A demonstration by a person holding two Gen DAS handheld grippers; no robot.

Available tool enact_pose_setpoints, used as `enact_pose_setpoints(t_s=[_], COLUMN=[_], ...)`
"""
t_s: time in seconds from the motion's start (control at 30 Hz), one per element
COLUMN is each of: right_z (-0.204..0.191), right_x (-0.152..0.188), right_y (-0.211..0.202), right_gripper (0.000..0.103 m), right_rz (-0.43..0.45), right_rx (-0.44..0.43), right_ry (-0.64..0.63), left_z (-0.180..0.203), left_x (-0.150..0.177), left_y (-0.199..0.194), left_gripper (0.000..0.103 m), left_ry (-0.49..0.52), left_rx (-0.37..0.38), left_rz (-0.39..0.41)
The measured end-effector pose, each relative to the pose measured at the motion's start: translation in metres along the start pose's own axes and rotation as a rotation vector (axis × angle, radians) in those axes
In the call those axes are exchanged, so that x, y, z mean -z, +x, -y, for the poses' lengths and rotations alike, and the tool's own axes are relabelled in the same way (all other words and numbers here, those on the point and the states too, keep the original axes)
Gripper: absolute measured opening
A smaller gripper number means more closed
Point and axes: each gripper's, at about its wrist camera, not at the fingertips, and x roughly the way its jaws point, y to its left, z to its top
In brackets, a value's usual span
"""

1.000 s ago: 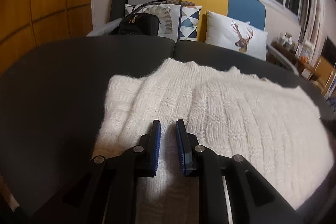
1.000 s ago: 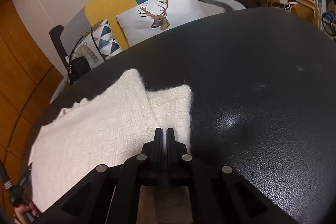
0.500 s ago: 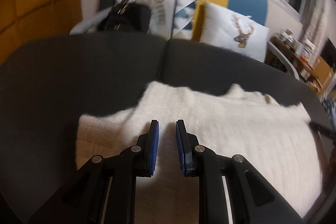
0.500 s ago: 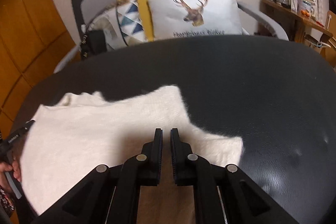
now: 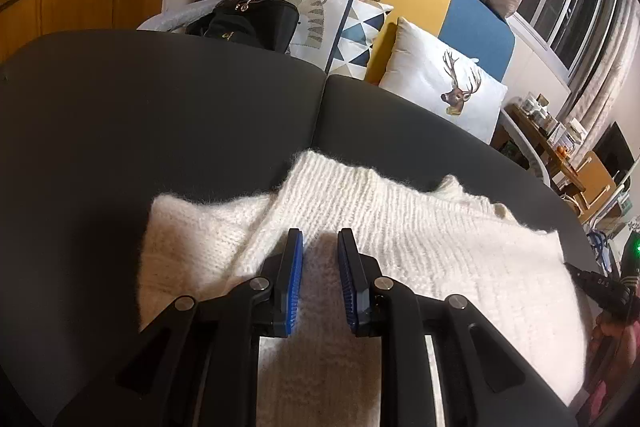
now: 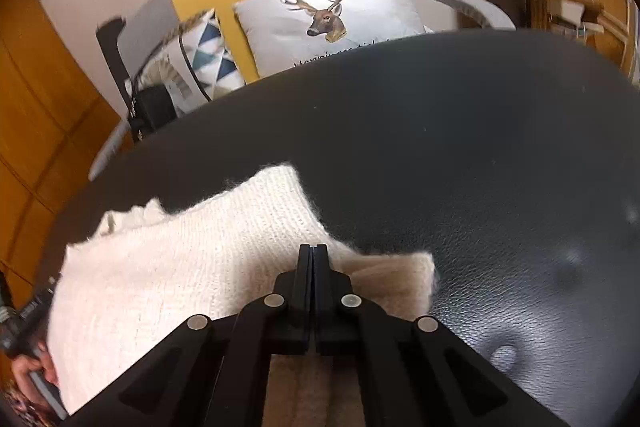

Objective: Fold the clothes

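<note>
On my left, the left gripper [image 5: 320,239] hangs over the white knitted sweater [image 5: 400,247], its blue pads [image 5: 295,287] a narrow gap apart with nothing pinched between them — just the knit lying beneath. Compared with a second ago I am seeing the sweater from further back: its far edge now sits lower in the view, more of the dark cushion [image 5: 160,127] shows beyond it, and the folded sleeve [image 5: 188,227] pokes out at the left side, tucked partly under the body panel.

Across to the right — the right gripper [image 6: 313,251] has its jaws pressed together, and I cannot see any cloth caught in them. Half a second back there was a slim gap there; now it is gone. The view has swung as well: the sweater's corner [image 6: 404,275] that lay ahead of the tips now sits just to their right, a beige-looking flap lying on the black leather.

What I read from this: both sides have let go and drawn back, so a fold looks laid down. The sweater rests flat on the cushion, a compact rectangle with the neckline bump at the far edge. The deer pillow [image 6: 332,15] and black bag [image 5: 244,23] stand well behind, out of the way. Next I judge comes another fold, probably bringing the near edge over.
</note>
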Motion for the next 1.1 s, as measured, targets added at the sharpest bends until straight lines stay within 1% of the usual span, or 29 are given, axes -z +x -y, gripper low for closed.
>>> enact_pose_setpoints(t_s=[0.03,0.07,0.13,0.2,0.3,0.4,0.47,0.5,0.57,0.63,0.7,0.8,0.93,1.07,1.1], right_z=[-0.008,-0.015,-0.032,-0.043,-0.055,-0.052,-0.048,-0.045,-0.035,-0.031,-0.03,-0.028,-0.027,-0.028,-0.028], right_x=[-0.004,-0.007,-0.017,-0.025,-0.034,-0.038,-0.039,-0.039,-0.039,-0.038,-0.037,-0.036,-0.035,-0.039,-0.04], right_y=[-0.004,-0.007,-0.01,-0.002,0.014,0.03,0.04,0.045,0.047,0.048,0.048,0.048,0.047,0.043,0.037], right_gripper=[0.003,0.007,0.008,0.008,0.008,0.008,0.008,0.007,0.005,0.005,0.005,0.005,0.005,0.008,0.008], right_rz=[0.003,0.012,0.028,0.011,-0.016,-0.037,-0.057,-0.066,-0.056,-0.038,-0.02,-0.014,-0.009,-0.02,-0.004], right_rx=[0.003,0.003,0.007,0.012,0.029,0.054,0.08,0.093,0.104,0.137,0.156,0.156,0.151,0.113,0.093], right_ry=[-0.026,-0.055,-0.118,-0.16,-0.197,-0.194,-0.191,-0.187,-0.146,-0.134,-0.135,-0.137,-0.135,-0.129,-0.117], left_z=[0.003,0.007,0.017,0.034,0.045,0.044,0.038,0.032,0.019,0.011,0.01,0.013,0.011,0.017,0.018], left_x=[-0.004,-0.009,-0.02,-0.032,-0.043,-0.044,-0.044,-0.044,-0.045,-0.043,-0.039,-0.036,-0.034,-0.035,-0.036], left_y=[-0.003,-0.006,-0.008,-0.003,0.019,0.041,0.05,0.052,0.053,0.052,0.051,0.051,0.05,0.042,0.037], left_gripper=[0.021,0.021,0.021,0.021,0.021,0.021,0.021,0.023,0.025,0.025,0.024,0.024,0.024,0.025,0.025], left_ry=[0.006,0.018,0.051,0.092,0.155,0.169,0.154,0.127,0.052,0.011,0.008,0.021,0.011,0.039,0.045], left_rx=[-0.001,-0.003,-0.007,-0.019,-0.063,-0.081,-0.091,-0.091,-0.062,-0.045,-0.049,-0.064,-0.048,-0.059,-0.058], left_rz=[0.003,0.015,0.034,0.032,-0.021,-0.078,-0.096,-0.098,-0.097,-0.09,-0.077,-0.068,-0.065,-0.067,-0.058])
